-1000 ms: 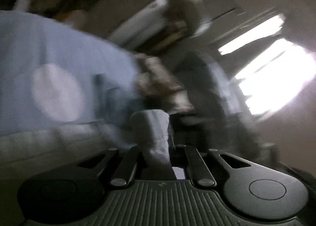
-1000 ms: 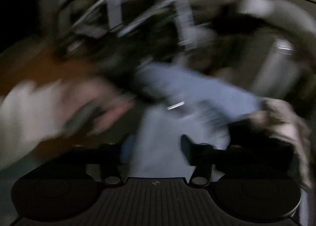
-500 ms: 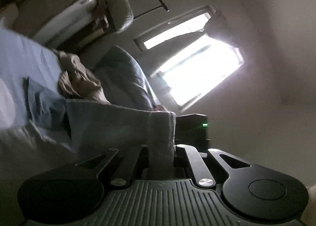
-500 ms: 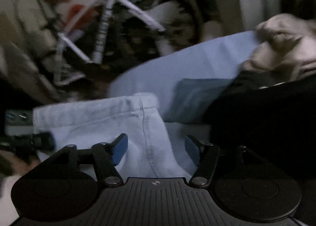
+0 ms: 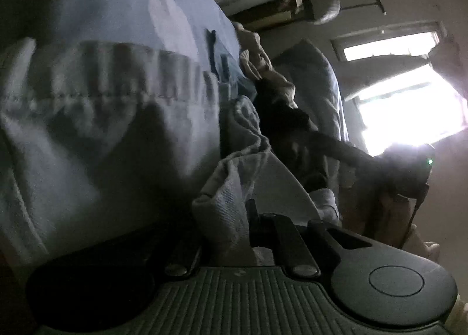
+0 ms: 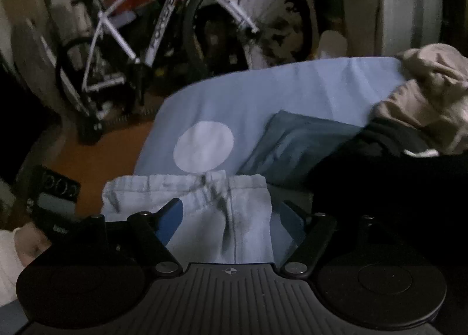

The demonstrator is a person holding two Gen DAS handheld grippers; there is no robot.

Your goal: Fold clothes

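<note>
Pale denim garment [image 6: 204,206] spread on the blue-sheeted bed [image 6: 292,92], lying between the released right gripper [image 6: 231,215] fingers; bunched fold pinched tight in the left gripper [image 5: 231,223], beside dark clothes [image 5: 286,124].

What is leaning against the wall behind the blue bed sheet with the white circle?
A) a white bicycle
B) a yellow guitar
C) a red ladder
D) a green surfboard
A: in the right wrist view, a white-framed bicycle stands behind the light blue bed sheet with a white circle, past the pale denim garment lying between the open right gripper fingers.
</note>
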